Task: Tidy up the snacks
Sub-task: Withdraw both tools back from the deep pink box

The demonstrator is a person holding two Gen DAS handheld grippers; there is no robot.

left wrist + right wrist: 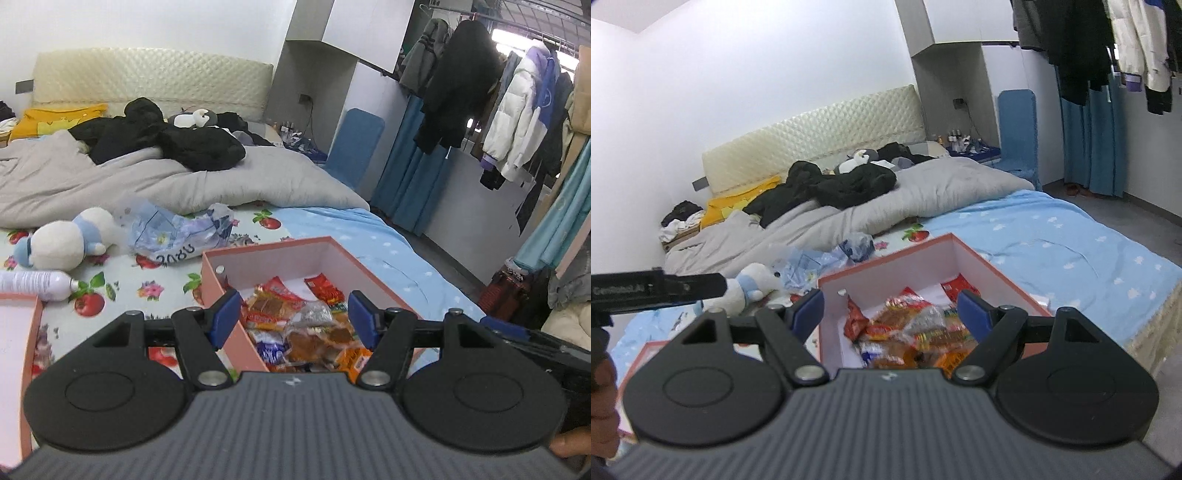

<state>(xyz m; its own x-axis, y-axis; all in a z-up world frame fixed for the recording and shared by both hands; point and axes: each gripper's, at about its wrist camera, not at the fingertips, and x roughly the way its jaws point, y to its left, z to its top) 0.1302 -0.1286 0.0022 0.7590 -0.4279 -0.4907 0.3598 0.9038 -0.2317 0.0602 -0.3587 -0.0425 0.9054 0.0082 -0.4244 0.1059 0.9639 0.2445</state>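
Note:
A pink box (266, 246) (886, 258) stands open on the bed, with white inner walls. Several snack packets (295, 321) (908, 332) in red, orange and clear wrappers lie piled in its near half. My left gripper (293, 301) hovers above the box's near left corner, open, with nothing between its blue pads. My right gripper (890, 299) hangs over the box's near edge, open wide and empty too. The snacks show through the gap between each pair of fingers, well below them.
The pink lid (18, 332) (646, 354) lies left of the box. A white plush toy (62, 240), a crumpled plastic bag (177, 232) and a white bottle (33, 284) lie behind it. A grey duvet (184, 177) with black clothes covers the bed's far half. Coats (517, 110) hang on the right.

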